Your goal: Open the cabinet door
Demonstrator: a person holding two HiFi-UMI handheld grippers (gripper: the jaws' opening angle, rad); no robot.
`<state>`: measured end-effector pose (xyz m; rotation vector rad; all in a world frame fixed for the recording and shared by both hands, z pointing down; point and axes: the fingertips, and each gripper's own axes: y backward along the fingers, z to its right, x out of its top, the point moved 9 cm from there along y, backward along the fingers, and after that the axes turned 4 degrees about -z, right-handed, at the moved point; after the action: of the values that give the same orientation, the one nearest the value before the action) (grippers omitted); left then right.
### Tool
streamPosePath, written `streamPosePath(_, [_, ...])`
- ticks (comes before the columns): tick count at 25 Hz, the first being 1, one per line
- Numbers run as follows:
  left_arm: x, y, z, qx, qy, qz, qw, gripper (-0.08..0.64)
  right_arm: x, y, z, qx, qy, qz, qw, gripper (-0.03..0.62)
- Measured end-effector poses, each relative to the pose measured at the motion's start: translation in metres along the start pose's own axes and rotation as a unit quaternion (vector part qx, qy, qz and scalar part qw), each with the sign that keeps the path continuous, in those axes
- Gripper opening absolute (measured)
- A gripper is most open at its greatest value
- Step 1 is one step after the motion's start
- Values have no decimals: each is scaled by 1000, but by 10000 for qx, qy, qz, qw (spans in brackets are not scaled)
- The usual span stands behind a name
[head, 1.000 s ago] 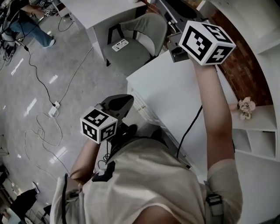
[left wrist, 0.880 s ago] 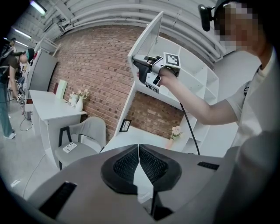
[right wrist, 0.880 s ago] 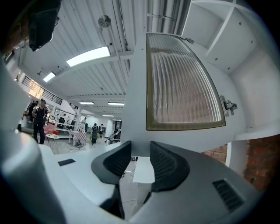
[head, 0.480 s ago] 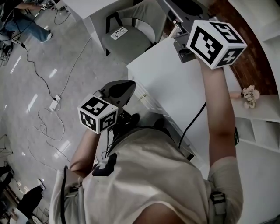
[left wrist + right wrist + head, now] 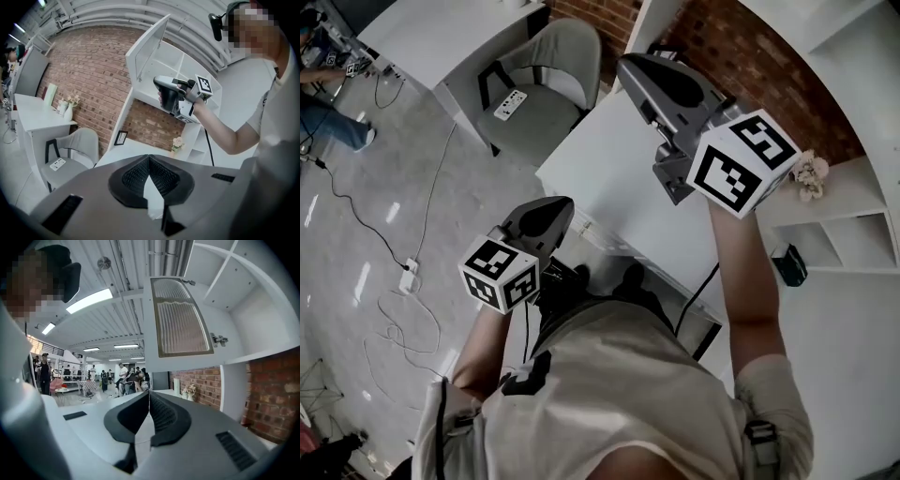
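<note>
The white cabinet door (image 5: 180, 322) with a ribbed glass panel stands swung open, away from the open shelves (image 5: 243, 291); its hinge (image 5: 218, 339) shows at the right. In the left gripper view the same door (image 5: 147, 49) hangs open above the desk. My right gripper (image 5: 149, 394) is shut below the door and apart from it; its jaws have just been closing, with nothing between them. It also shows as the raised right gripper (image 5: 628, 64) over the desk. My left gripper (image 5: 149, 158) is shut and empty; the left gripper (image 5: 567, 203) is held low by the desk's edge.
A white desk (image 5: 609, 178) stands under the cabinet, with a small flower bunch (image 5: 811, 173) at its back. A grey chair (image 5: 539, 89) with a power strip on its seat stands beyond it. Cables (image 5: 403, 272) lie on the floor at the left. People (image 5: 122, 376) stand far off.
My right gripper has come down and toward the left in the head view, and its dark jaws now show there. The left gripper has hardly moved.
</note>
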<state>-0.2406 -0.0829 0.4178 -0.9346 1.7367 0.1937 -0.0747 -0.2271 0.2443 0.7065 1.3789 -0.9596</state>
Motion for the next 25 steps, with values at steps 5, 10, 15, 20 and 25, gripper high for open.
streamPosePath(5, [8, -29, 16, -471, -97, 22, 9988, 15, -30, 65, 3, -304, -840, 170, 9959, 26])
streamPosePath(10, [11, -50, 45, -635, -497, -209, 9965, 15, -56, 126, 1, -530, -1308, 362, 9893, 26])
streamPosePath(15, [12, -65, 88, -550, -1131, -158, 9919, 15, -80, 192, -9, -669, -1601, 491, 9836, 26])
streamPosePath(20, [1, -84, 135, -685, -1237, -51, 9899, 15, -110, 258, -18, -833, -1838, 519, 9781, 27])
streamPosePath(25, [-12, -101, 175, -1013, -843, -126, 9912, 15, -137, 315, -30, -990, -2118, 626, 9703, 27])
